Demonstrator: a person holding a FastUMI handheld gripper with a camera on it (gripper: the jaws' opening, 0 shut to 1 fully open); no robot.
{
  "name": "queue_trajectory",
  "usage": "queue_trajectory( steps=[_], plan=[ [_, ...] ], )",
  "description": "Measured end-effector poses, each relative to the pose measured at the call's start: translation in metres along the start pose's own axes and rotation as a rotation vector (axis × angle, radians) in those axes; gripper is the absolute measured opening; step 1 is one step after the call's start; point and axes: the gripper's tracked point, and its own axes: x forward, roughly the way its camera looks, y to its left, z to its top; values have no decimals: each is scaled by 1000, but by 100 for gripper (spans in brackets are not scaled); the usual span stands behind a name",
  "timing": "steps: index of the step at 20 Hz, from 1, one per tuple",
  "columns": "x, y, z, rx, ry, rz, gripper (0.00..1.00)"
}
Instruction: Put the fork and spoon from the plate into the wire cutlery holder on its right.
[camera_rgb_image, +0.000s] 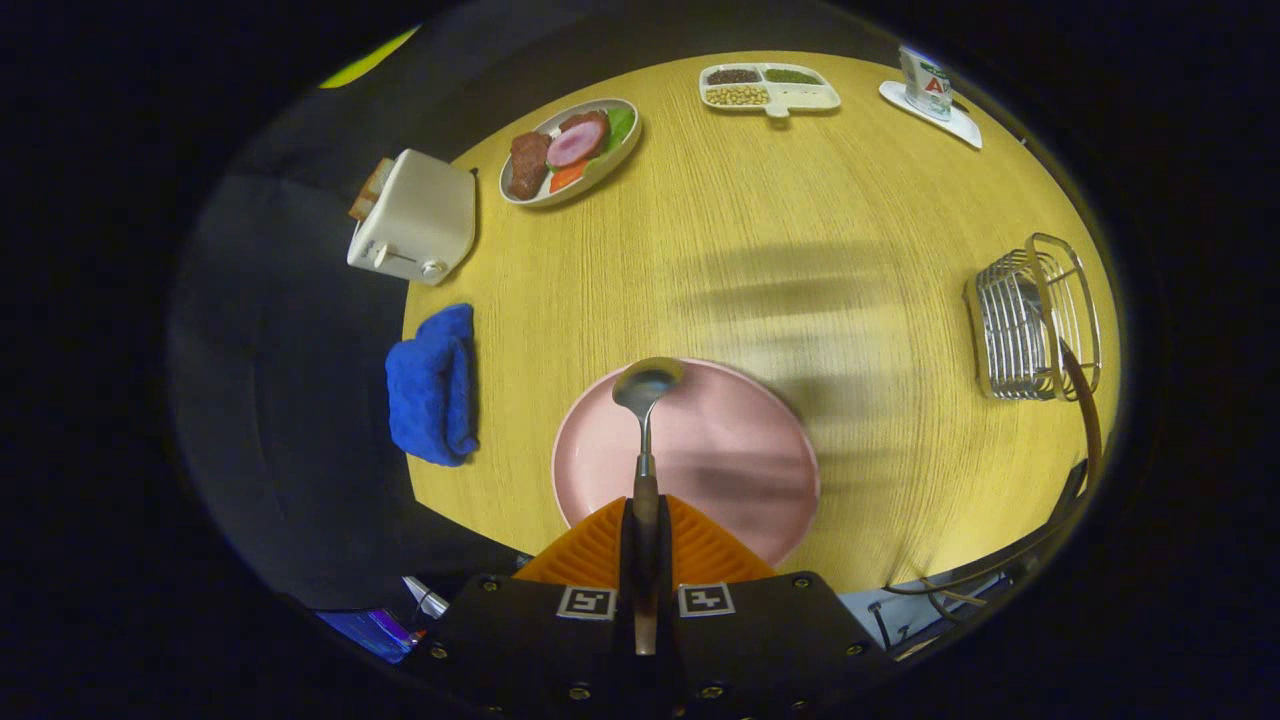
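Above the pink plate (700, 450) the gripper (645, 520) is clamped on the spoon (646, 400), bowl pointing straight ahead; the wire holder (1030, 320) stands well off to the right

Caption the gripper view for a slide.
Claw shut on the spoon, held above the pink plate; wire holder off to its right.

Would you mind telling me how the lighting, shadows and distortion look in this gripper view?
Gripper view: even overhead light on the table; soft, smeared shadows fall beyond the plate; fisheye bends the table edge and the wire holder; the spoon, clamped in the gripper, shows sharp, with a small glint on its bowl.
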Motion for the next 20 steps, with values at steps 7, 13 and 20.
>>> queue_trajectory(
  steps=[7, 13, 20],
  plan=[
    [-55, -28, 29, 62, -102, 16, 8],
    [-102, -70, 40, 150, -185, 10, 8],
    [-141, -127, 34, 254, -247, -24, 8]
  ],
)
